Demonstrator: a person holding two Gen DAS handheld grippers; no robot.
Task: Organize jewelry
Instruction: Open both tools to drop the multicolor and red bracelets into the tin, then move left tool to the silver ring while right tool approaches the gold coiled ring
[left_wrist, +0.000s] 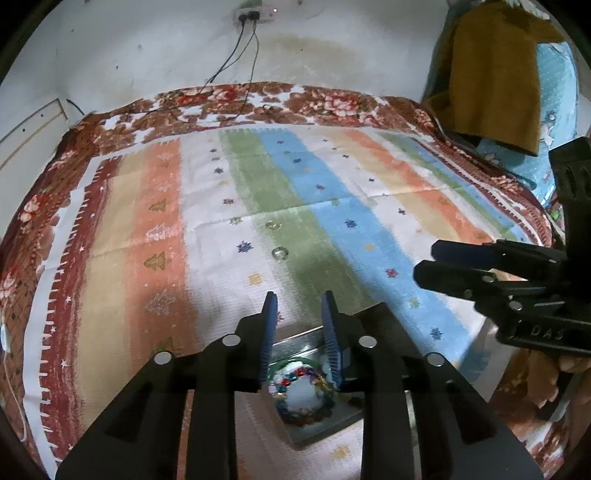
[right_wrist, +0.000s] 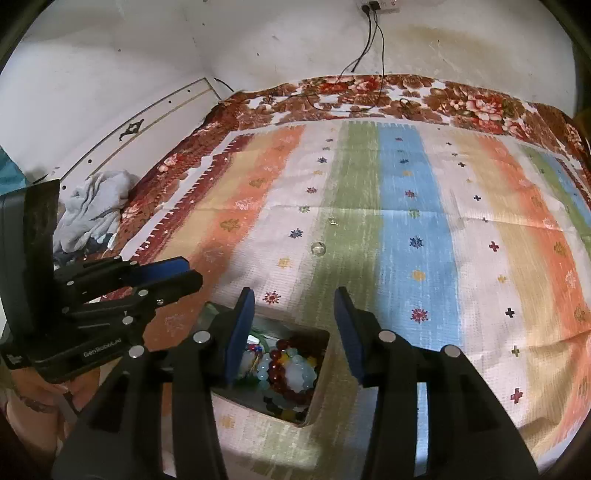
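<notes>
Striped mat (right_wrist: 417, 206) lies open beyond two small rings (right_wrist: 318, 248), probably.

Box (right_wrist: 321, 369) on the striped cloth (right_wrist: 417, 206), bracelets (right_wrist: 291, 373) inside it. Beyond the box lie a ring (right_wrist: 318, 248), then, farther, a second ring (right_wrist: 332, 221).

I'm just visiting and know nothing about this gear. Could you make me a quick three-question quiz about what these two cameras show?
1. True or false: the right gripper is clamped on a bracelet.
2. Where does the beaded jewelry lie? A) spread over the striped cloth B) in the box below the grippers C) on the grey clothes
3. Fill in: the two small rings, one nearer and one farther, lie on the cloth's ____ stripe.

Key
1. False: its jaws are open and empty, as are those of the left gripper.
2. B
3. Green, on the striped cloth.
</notes>
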